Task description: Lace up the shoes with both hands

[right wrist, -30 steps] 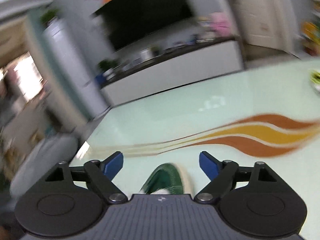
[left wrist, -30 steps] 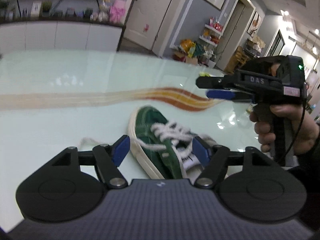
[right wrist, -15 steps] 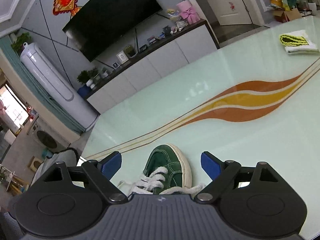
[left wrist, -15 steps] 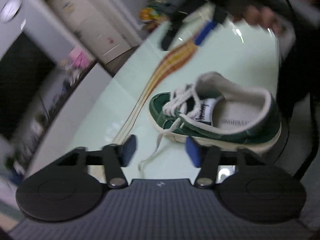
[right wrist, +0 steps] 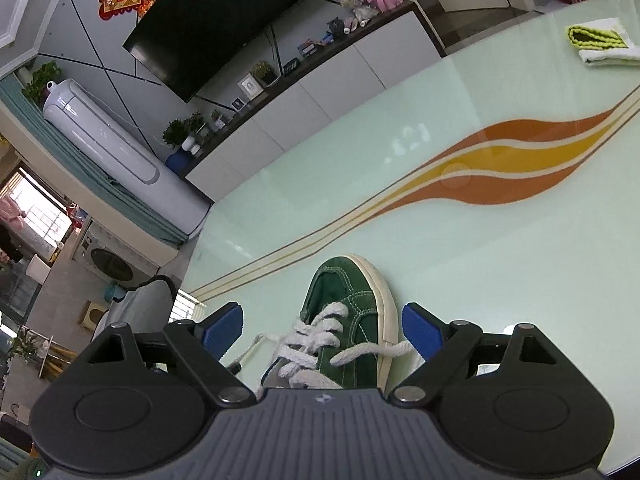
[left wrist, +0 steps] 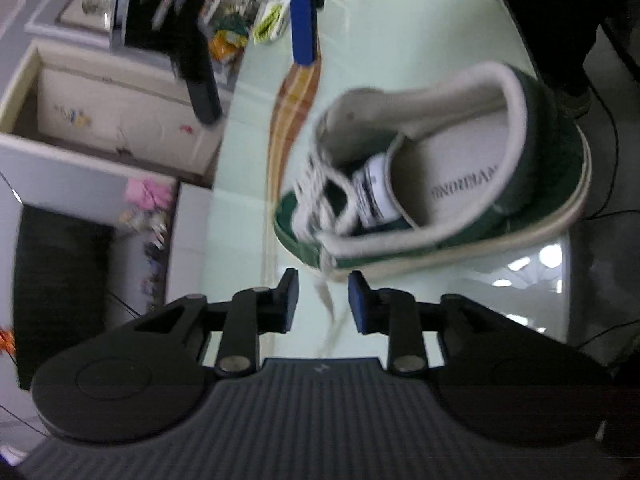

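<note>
A green suede shoe with white laces lies on its side in the rolled left wrist view, its opening facing me. One loose lace end trails from the shoe down between the fingers of my left gripper, which is open with a narrow gap and not touching the lace. In the right wrist view the shoe's toe points away, and my right gripper stands open above the crossed laces. Another lace end reaches toward its right pad. One blue pad of the right gripper shows above the shoe.
The shoe rests on a pale green glass table with an orange and yellow wave stripe. A folded yellow and white cloth lies at the far right. The table's near edge runs just behind the shoe's heel.
My left gripper rolled over and swung round to the shoe's side, and its jaws narrowed around the loose lace end. My right gripper came in closer over the laces.
</note>
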### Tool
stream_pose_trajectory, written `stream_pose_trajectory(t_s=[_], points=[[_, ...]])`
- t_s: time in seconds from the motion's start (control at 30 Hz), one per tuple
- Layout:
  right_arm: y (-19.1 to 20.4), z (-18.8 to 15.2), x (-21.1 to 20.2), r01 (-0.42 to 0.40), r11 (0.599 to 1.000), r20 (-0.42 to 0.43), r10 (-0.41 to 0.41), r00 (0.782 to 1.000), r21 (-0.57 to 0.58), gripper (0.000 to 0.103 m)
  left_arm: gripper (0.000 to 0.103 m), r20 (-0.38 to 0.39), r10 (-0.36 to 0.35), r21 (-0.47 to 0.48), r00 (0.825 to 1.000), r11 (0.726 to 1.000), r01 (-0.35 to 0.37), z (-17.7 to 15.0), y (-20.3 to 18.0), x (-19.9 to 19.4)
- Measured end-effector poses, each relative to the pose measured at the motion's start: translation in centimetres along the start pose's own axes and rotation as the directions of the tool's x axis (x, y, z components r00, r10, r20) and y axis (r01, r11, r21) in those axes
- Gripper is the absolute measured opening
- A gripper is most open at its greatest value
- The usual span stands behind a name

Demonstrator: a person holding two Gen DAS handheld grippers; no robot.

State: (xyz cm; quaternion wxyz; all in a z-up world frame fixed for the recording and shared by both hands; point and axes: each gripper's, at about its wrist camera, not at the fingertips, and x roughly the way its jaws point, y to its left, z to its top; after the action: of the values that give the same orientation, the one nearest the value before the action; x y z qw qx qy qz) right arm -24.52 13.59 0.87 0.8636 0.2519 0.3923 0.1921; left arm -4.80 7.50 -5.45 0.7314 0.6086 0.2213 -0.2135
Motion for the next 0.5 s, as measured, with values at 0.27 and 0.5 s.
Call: stream_pose_trajectory(t_s=[0.27,0.5], points=[[0.2,-0.4,0.3,0.009,1.000,-0.013,-0.009,1.000,-0.006,0.089,0.021,0.012,-0.017,0.066,1.000,0.998,0.016,0.4,-0.4,1.0],[1.1,-1.1,0.0,-0.020,0.998,-0.037,0.018,0.999,-0.059,0.089,0.005,-0.001,0.024,0.129,1.000,0.991,-0.024,0.8,-1.9,1.2]])
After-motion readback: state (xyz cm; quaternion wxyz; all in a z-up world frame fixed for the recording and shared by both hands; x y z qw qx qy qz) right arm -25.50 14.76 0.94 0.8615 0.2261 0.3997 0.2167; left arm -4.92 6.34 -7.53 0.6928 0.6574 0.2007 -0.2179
